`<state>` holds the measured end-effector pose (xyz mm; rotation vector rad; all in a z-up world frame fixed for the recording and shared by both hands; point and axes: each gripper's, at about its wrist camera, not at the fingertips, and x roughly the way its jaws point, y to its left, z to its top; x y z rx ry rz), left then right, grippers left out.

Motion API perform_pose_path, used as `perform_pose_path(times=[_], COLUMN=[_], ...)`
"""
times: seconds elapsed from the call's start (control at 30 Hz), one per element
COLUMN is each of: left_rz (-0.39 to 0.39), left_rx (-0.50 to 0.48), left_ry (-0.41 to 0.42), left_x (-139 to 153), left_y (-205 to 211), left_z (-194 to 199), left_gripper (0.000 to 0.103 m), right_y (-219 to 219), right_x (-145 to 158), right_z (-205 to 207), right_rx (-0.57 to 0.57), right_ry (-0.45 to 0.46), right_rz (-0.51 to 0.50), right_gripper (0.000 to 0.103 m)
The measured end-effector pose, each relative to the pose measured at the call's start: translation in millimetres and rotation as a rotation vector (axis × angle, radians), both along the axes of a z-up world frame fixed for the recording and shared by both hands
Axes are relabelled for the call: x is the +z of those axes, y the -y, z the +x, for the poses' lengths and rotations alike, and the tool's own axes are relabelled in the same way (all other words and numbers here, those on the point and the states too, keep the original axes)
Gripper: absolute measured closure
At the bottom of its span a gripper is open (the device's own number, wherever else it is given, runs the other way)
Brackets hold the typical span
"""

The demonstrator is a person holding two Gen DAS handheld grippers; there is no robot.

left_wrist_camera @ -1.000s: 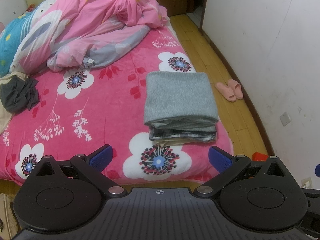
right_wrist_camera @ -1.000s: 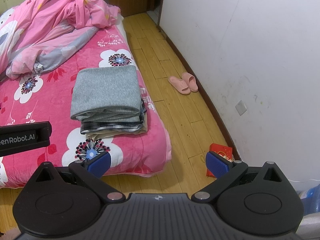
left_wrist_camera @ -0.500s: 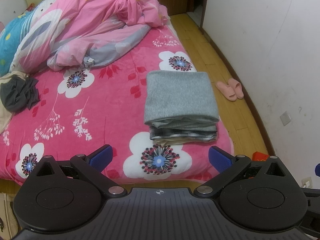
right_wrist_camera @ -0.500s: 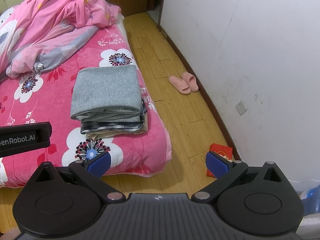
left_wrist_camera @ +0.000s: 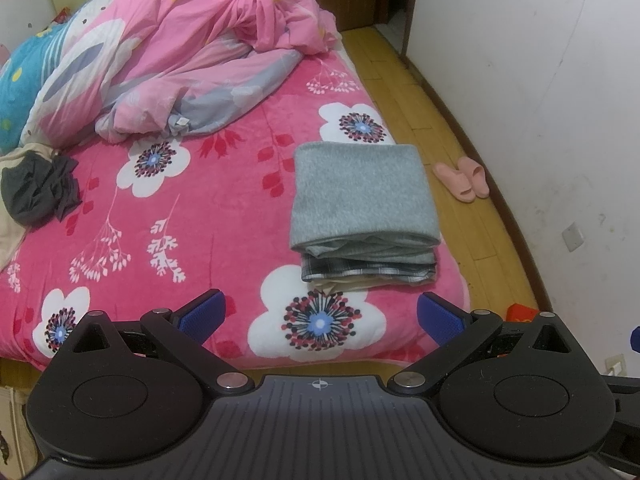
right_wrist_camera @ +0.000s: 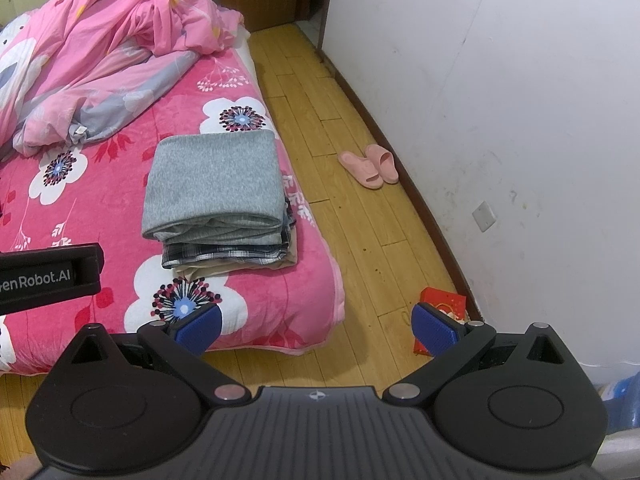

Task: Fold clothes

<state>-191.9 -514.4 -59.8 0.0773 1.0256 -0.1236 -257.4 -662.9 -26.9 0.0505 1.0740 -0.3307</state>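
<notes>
Left wrist view is showing both grippers, left [left_wrist_camera: 318,312] and right [right_wrist_camera: 316,322], hanging back with fingers spread empty, leaving the stack [left_wrist_camera: 362,216] squared near the bed [left_wrist_camera: 224,216] edge.

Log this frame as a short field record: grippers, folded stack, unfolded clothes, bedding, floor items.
left gripper: open, empty, held back from the bed
right gripper: open, empty, over the floor by the bed edge
folded stack: grey garment on top, plaid and beige layers beneath, near the bed's right edge
unfolded clothes: dark crumpled pile at far left of the bed
quilt: pink, bunched at the far end
slippers: pink pair on wood floor near the wall
</notes>
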Motion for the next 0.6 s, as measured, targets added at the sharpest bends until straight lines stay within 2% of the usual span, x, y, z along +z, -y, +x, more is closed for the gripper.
perform_pose_path(times=[0.6], left_rz=[-0.001], left_rx=[0.003], left_ry=[-0.002], left_x=[0.4], left_y=[-1.9], left_z=[-1.8], left_gripper=[0.000], right_y=[-2.3], right_x=[0.8], right_z=[-3.5], right_rx=[-0.001], right_ry=[-0.002], right_rz=[0.002], right_gripper=[0.000])
